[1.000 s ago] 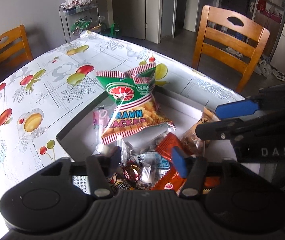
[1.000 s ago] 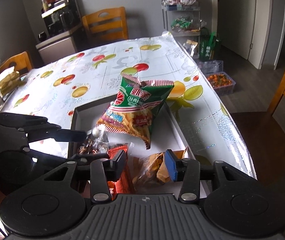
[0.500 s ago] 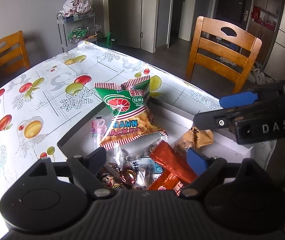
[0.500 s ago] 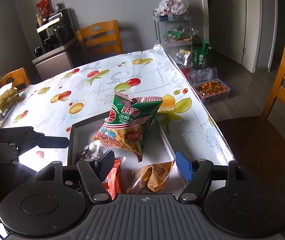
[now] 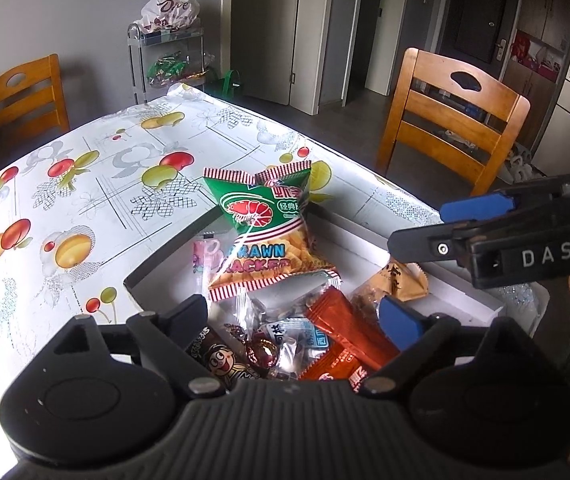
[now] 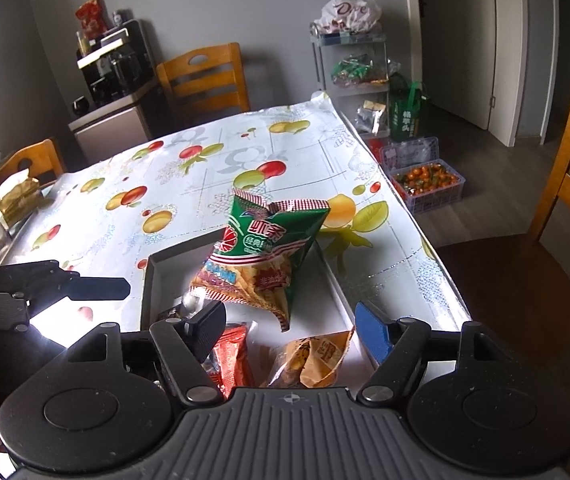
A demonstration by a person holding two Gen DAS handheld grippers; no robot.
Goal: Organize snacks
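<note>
Snacks fill a white box on the fruit-print tablecloth, a green prawn cracker bag propped atop smaller packets, as the left gripper and right gripper hover above, jaws opening, gripping nothing.

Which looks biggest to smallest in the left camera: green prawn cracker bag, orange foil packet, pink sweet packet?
1. Green prawn cracker bag, largest.
2. Orange foil packet; it lies nearer the camera, so maybe flattered.
3. Pink sweet packet, smallest and partly hidden.
</note>
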